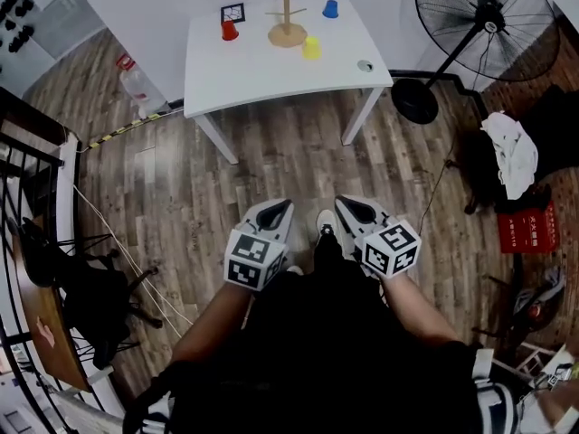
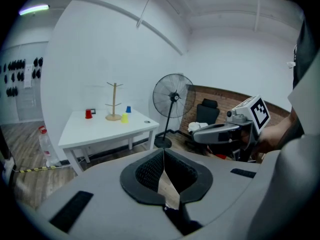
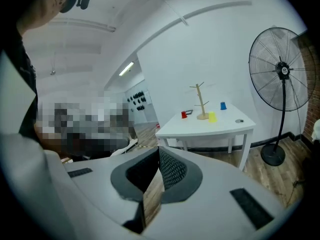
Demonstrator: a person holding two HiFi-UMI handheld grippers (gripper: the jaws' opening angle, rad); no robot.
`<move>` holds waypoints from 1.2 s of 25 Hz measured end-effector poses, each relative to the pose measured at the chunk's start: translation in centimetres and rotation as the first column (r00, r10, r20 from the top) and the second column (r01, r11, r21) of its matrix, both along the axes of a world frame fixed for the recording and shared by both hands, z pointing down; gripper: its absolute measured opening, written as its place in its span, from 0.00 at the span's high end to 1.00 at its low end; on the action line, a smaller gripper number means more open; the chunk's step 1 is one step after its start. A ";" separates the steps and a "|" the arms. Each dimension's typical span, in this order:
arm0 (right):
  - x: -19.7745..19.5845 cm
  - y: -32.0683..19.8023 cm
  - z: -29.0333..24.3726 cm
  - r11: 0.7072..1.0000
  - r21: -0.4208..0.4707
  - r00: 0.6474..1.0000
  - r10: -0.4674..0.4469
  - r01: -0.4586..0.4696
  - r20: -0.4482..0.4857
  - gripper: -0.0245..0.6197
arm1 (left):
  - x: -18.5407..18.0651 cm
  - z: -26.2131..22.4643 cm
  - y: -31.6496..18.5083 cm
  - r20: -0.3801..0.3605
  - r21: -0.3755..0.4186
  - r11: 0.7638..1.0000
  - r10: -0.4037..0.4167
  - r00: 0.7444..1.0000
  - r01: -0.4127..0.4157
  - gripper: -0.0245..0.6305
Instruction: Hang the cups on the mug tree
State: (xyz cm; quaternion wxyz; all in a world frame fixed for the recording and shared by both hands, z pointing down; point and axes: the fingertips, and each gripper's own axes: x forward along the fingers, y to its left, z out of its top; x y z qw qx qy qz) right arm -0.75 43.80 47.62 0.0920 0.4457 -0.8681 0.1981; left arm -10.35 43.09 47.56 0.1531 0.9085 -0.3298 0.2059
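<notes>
A: Where are the cups?

B: All three stand on the white tabletop [image 1: 262, 75], at the far side of the room. The red cup [image 1: 230, 31] is left of the mug tree [image 1: 287, 18]. The yellow cup [image 1: 311, 48] sits just beside the tree's round base, on its near right. The blue cup [image 1: 330, 9] is right of the tree and farther back.

A: Anything inside them?

B: They are too small in every view to tell.

A: What else is on the tabletop?

B: A small round object [image 1: 365, 65] lies near the right front corner, apart from the cups. A standing fan [image 1: 484, 25] is on the floor to the right.

A: And the grippers?

B: Both are low and near the person's body, over the wooden floor [image 1: 298, 161], well apart from the tabletop. The left gripper [image 2: 163, 156] has its pads pressed together with nothing between them. The right gripper [image 3: 157, 156] is the same, jaws closed and empty. They point side by side toward the tabletop, touching none of the cups.
</notes>
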 end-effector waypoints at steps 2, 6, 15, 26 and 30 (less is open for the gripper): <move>0.3 -2.3 -0.5 1.000 0.017 1.000 -0.013 0.013 -0.006 0.95 | 0.4 -0.1 -2.0 0.010 0.000 1.000 -0.010 1.000 0.010 0.94; 1.1 -6.5 -1.2 0.998 0.030 0.999 -0.045 0.046 -0.021 0.95 | 1.8 -1.1 -6.3 0.015 0.014 1.000 -0.020 1.000 0.020 0.94; 3.9 -14.9 -2.4 0.994 0.042 0.995 -0.103 0.103 -0.007 0.95 | 4.7 -2.1 -14.0 0.040 0.017 0.998 -0.065 0.997 0.064 0.94; 7.6 -22.8 -3.3 0.983 0.080 0.986 -0.168 0.167 0.003 0.95 | 6.8 -2.7 -21.4 0.063 0.051 0.985 -0.171 0.983 0.168 0.94; 9.2 -24.7 -3.3 0.980 0.090 0.984 -0.179 0.178 0.005 0.95 | 8.4 -2.8 -23.3 0.069 0.071 0.982 -0.180 0.981 0.175 0.94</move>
